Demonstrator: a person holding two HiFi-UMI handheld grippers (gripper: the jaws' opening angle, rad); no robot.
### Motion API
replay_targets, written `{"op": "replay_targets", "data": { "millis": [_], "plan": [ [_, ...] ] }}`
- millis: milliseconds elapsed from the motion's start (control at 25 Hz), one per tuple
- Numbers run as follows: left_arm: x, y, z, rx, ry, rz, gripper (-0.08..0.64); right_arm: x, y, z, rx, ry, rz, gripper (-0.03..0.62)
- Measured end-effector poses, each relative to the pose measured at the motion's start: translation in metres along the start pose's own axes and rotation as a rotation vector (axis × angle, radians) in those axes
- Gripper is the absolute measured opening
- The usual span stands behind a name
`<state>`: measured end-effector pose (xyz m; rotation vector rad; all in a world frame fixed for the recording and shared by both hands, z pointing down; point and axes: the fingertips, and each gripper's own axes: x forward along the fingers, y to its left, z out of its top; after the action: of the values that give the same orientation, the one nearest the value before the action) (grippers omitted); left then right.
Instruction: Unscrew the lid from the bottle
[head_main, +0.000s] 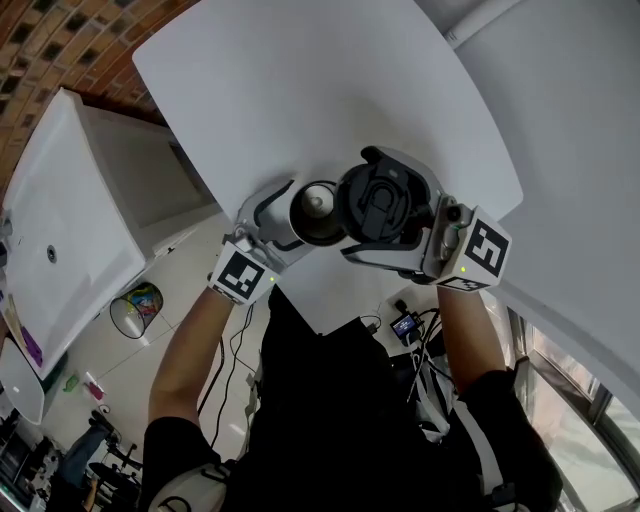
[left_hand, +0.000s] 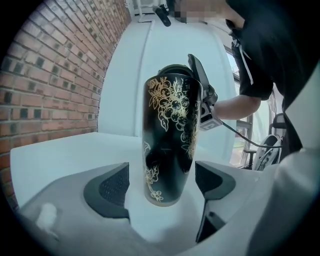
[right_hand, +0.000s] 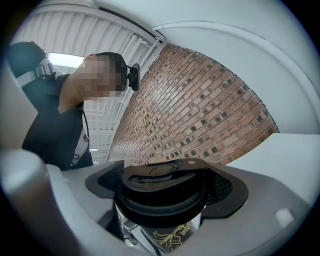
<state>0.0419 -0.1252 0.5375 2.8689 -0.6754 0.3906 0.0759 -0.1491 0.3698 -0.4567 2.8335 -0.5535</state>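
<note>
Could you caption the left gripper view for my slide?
Open left gripper flanks the bottle; right gripper grips its lid.

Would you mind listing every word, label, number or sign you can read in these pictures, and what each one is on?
Nothing here can be read as text.
The bottle: gold flower pattern only, no lettering.
The lid: moulded shapes, no legible words.
The marker cubes: black-and-white square codes, not words.
The small lit screen among cables: too small to read.
</note>
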Motion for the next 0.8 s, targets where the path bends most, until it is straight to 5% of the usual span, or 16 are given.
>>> {"op": "replay_targets", "data": {
  "millis": [560,800],
  "plan": [
    [-0.036,0.006,-0.015,-0.111,0.043,0.103,0.422,-0.003,0.012,0.005,0.004,-0.026,-0.041,0.477],
    [-0.065,0.006,0.008,-0.091,0.062,0.116,0.419,-0.008,0.034,0.022,-0.009,-0.032,-0.014,0.477]
  ]
}}
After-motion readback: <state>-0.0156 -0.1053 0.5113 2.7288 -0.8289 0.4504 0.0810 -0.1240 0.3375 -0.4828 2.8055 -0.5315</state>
